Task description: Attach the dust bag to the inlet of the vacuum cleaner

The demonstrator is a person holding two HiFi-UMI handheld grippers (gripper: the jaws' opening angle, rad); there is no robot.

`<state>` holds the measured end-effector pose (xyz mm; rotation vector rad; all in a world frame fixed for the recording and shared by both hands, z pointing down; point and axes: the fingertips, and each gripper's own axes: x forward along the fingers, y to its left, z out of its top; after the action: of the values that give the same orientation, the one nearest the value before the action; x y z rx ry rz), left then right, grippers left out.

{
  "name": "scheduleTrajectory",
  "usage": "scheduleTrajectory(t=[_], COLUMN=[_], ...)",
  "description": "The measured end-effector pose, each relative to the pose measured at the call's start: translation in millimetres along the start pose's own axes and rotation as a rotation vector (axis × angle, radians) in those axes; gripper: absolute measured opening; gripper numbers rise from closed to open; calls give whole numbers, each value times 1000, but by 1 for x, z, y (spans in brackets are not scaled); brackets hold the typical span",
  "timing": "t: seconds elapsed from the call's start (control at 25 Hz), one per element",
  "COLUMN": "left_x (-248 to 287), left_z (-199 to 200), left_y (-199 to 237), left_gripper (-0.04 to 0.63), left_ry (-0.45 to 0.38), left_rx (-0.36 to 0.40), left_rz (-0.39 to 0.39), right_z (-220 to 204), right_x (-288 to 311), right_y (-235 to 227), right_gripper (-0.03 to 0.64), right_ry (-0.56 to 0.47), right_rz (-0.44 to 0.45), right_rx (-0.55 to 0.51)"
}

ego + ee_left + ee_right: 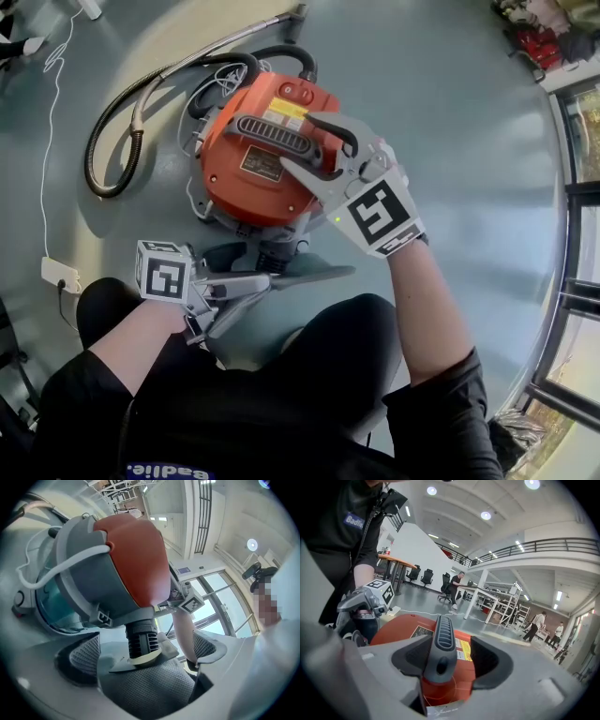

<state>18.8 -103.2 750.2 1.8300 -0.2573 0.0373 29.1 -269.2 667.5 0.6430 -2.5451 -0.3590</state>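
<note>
My left tongs [143,656] stand at their widest. The grey mesh bag [145,686] lies between the jaws, and neither pad seems to press on it. Just ahead of these tongs the bag's collar [123,663] rings the black ribbed inlet [140,637], which sticks out of the vacuum [253,169] above it. From here the collar looks pushed onto the inlet's end. I cannot tell whether it sits square all the way round, since its far side is hidden behind the inlet.

My right tongs [445,656] are also parted, straddling the handle [440,644] on top of the vacuum. The handle lies close against the left pad, with a clear gap to the right one, so I judge it a loose hold at most. The vacuum rests on the floor [450,141] beneath both tongs.

I take this as the end of the fitting step: the bag is on and my grip on it is off. The next move calls for a check. I should draw the left tongs straight back off the bag without snagging the mesh and watch that the collar stays put. If it tilts or slips, I should pinch the collar again and press it further up the inlet while the right tongs steady the vacuum by the handle.
</note>
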Motion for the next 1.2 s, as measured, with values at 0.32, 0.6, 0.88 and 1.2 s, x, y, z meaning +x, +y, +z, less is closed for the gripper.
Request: scheduleTrajectory(t=[0.32, 0.6, 0.88, 1.2], left_x=[-27, -34, -61, -90], left_z=[8, 28, 62, 95], left_y=[9, 2, -23, -92], left_gripper=[629, 626, 591, 574], left_ry=[37, 15, -26, -87], left_rx=[2, 36, 131, 264], left_rz=[22, 13, 75, 209], right_z=[-4, 3, 30, 57], right_x=[-15, -32, -73, -133], right_y=[-1, -3, -4, 5], right_gripper=[246, 247, 245, 245], right_ry=[16, 14, -26, 22], right_rz=[-28, -67, -124, -220], right_rx=[47, 37, 142, 436])
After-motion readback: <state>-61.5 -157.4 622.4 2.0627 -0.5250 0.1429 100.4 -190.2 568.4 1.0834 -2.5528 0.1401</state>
